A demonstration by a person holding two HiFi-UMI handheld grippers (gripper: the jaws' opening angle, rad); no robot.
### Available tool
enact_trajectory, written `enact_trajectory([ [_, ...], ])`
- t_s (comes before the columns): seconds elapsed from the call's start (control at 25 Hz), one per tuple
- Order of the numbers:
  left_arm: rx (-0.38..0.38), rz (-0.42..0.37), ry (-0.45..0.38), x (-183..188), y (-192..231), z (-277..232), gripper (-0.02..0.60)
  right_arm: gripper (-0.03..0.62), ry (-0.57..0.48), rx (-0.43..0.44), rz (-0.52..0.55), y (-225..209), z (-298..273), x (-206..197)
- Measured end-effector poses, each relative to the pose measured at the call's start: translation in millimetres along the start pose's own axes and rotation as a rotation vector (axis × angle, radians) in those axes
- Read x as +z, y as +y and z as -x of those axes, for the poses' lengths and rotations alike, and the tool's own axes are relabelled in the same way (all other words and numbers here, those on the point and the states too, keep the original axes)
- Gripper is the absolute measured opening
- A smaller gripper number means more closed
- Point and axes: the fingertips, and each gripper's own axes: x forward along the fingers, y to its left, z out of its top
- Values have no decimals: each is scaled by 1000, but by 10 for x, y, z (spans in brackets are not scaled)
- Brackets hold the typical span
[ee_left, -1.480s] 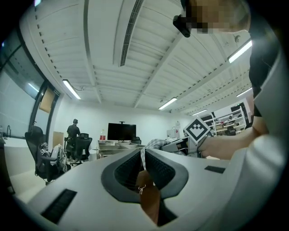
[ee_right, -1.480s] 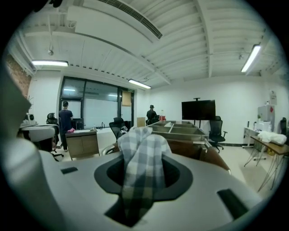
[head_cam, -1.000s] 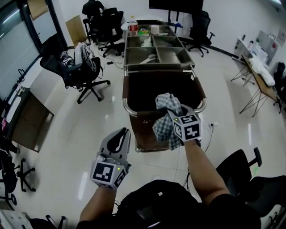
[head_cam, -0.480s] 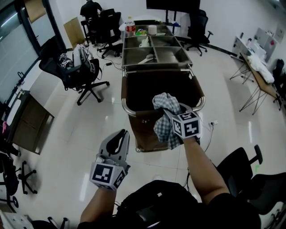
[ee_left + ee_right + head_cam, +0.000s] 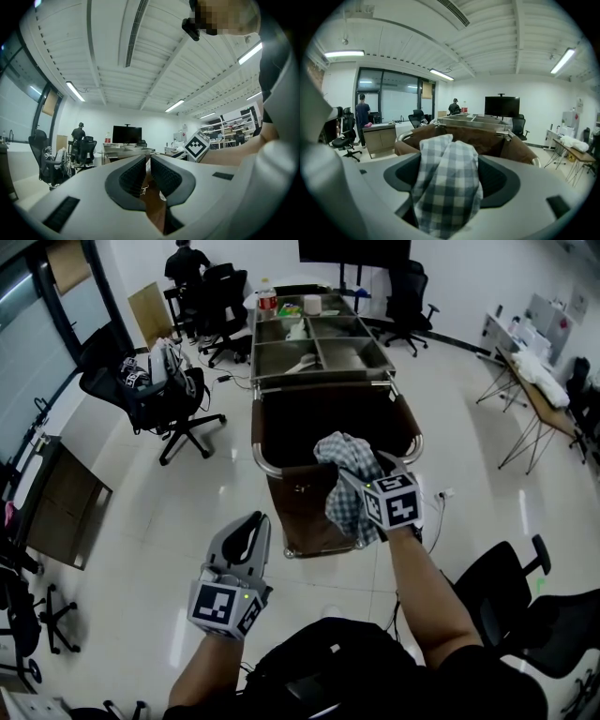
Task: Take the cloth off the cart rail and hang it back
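Cloth [image 5: 345, 507], grey-checked, is seen draped at the near rail [image 5: 263, 468] of the cart [image 5: 298, 512], one bunch raised above the rail and the rest hanging down the cart's front. Whether it is already borne by the rail cannot be told, since the rail is hidden beneath it there. It is lodged between the jaws of the right gripper [image 5: 449, 158], which have just been opening: the jaws are set wide apart, and the fabric appears to lie loose in the gap rather than being pinched. The step in hand is therefore judged to be the release that ends the hanging back. The left gripper [image 5: 253, 523] is held low and well apart from the cart, its jaws brought together on nothing. For the next move, the right gripper would need to be drawn back toward the person without the fabric being snagged on the pads, and it should be checked that enough cloth is left on each side of the rail for it to stay put. If it slides, a fresh grip and a further drape over the rail would be called for.
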Motion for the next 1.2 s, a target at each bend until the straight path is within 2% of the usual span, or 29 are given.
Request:
enact_trajectory([
  [0.56, -99, -11, -10, 11, -272, 609, 31, 396, -97, -39, 2, 473, 904, 49],
  [0.72, -148, 5, 0, -3, -373, 846, 31, 318, -169, -37, -6, 772, 1332, 93],
  [0.76, -164, 13, 5, -15, -407, 900, 31, 260, -197, -41, -12, 842, 1471, 110],
  [0.8, -180, 20, 8, -26, -440, 949, 31, 162, -229, -46, -22, 907, 1619, 129],
  [0.88, -212, 24, 12, -48, -501, 1031, 31, 10, -298, -52, -54, 1024, 1920, 155],
  [1.04, -267, 16, 17, -83, -620, 1117, 31, 8, -382, -51, -153, 1142, 2369, 97],
  [1.2, -301, 21, 18, -107, -756, 1145, 31, 11, -379, -74, -188, 1160, 2632, -89],
])
